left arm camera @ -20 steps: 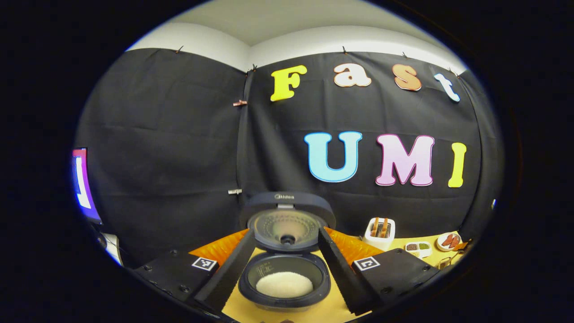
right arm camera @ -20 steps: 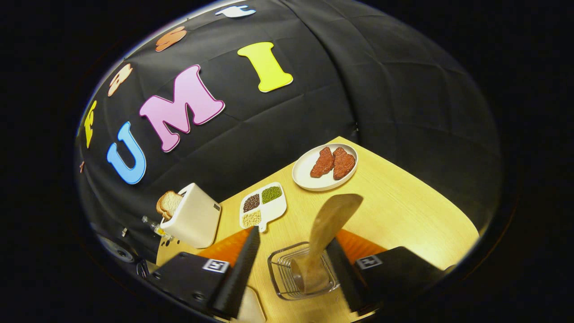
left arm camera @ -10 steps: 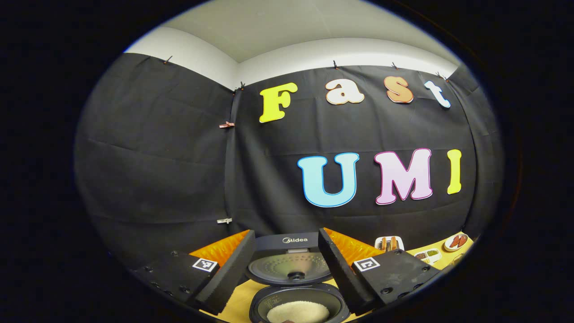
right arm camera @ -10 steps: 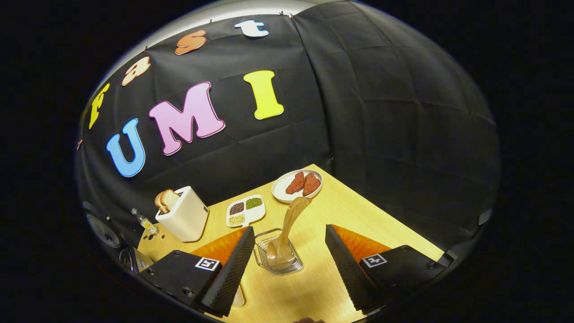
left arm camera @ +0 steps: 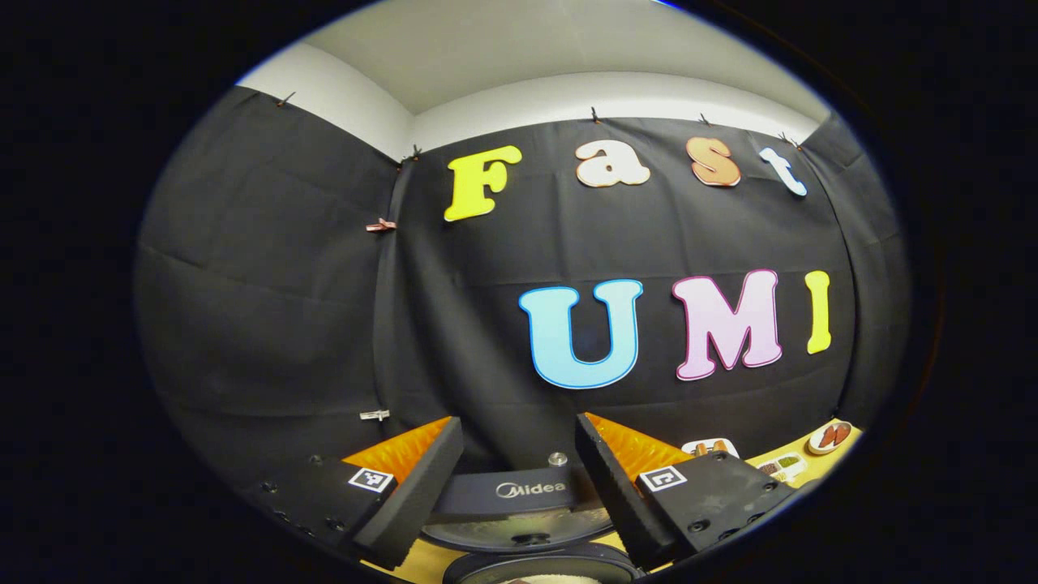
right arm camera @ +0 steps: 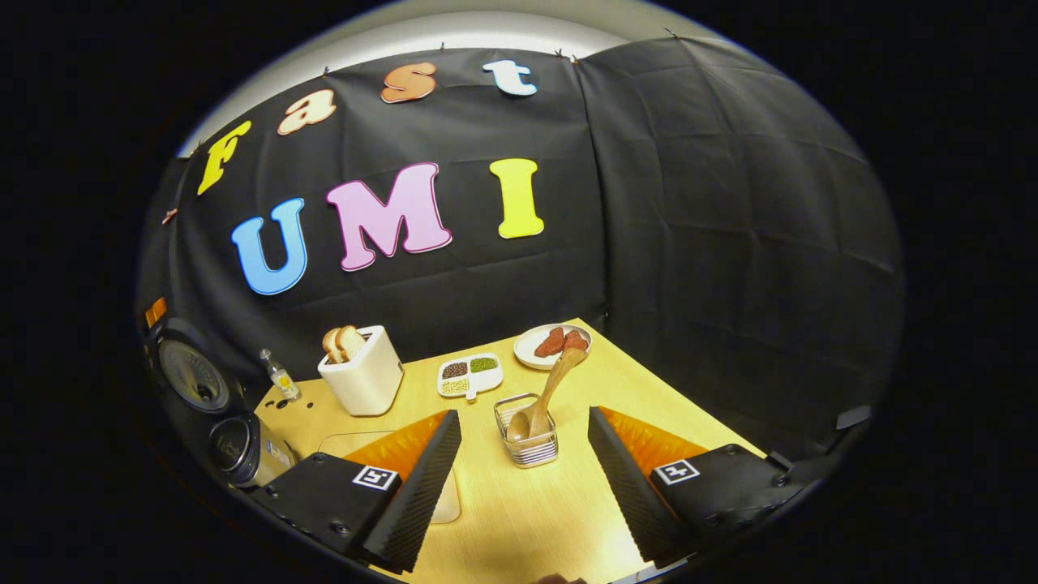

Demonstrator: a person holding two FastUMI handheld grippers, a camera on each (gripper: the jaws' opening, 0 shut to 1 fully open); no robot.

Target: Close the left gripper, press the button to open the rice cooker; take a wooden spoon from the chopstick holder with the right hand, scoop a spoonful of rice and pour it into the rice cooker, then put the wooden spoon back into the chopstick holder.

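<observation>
The rice cooker (left arm camera: 531,519) stands open: its lid is raised, and the rim of the pot shows at the bottom of the left gripper view with a sliver of white rice in it, as far as that cropped edge lets one judge. The left tool (left arm camera: 519,487) hangs above the cooker with its fingers spread wide and nothing between them.

In the right gripper view the wooden spoon (right arm camera: 545,397) sits in the chopstick holder (right arm camera: 527,442), a small wire basket near the middle of the surface (right arm camera: 519,519), its handle end down and the bowl leaning up toward the far right corner, where a plate (right arm camera: 531,350) carries red pieces. The right tool (right arm camera: 523,478) is wide open and empty, well short of the holder on the near side.

A toaster (right arm camera: 361,377) with bread and a divided dish (right arm camera: 469,375) of beans lie toward the far edge.

Judging by this, the button press, the scoop and pour, and the return of the spoon all look done; little seems left.
</observation>
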